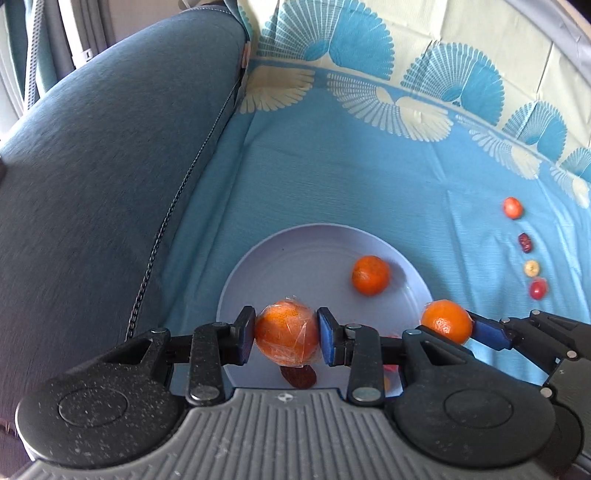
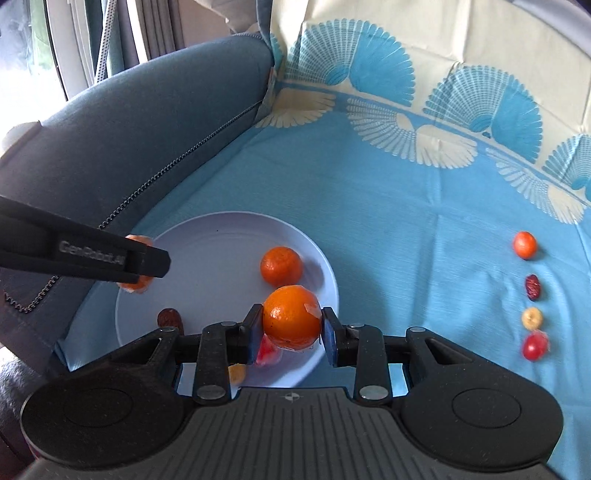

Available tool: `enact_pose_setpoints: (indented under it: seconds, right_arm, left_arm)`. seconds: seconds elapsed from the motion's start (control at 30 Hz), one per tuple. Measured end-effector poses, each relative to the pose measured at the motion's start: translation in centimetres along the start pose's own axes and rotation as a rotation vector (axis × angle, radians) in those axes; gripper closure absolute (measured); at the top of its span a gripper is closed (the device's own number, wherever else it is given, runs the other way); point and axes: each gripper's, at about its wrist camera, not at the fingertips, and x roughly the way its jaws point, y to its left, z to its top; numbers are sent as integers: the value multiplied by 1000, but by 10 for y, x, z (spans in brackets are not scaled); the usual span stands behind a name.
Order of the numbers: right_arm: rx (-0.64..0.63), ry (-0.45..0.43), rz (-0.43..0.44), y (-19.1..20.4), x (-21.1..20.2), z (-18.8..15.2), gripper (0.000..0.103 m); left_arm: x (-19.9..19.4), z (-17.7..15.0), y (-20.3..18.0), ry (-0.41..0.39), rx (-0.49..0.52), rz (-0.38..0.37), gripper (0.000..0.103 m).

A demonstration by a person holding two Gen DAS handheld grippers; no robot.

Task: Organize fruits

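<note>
Left wrist: both jaws grip wrapped oranges over the plate (image 1: 236, 280); open cloth (image 1: 369, 184) lies beyond its far rim.

It is a home living room: a blue sofa (image 1: 110, 166) on the left, a patterned cloth (image 1: 369, 166), curtains (image 2: 122, 33) far behind.

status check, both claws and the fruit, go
Left claw shut on wrapped orange. Right claw shut on second orange. Both over plate; third orange on it. Nothing blocking.
</note>
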Motion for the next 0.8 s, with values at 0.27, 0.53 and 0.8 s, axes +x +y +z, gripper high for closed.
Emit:
enact_pose_setpoints:
  seconds: [0.27,0.53,0.8]
  right_arm:
    - [-41,44,45,8,21,5,68]
    - [-50,30,41,6,-17,2,13]
    - [-9,37,5,19,-92,-31,1]
  left_arm:
    - [17,8,0,-4,38,20,46]
    - [-35,-8,2,-122,42,51,0]
    - [-102,-57,10,-86,0,39,0]
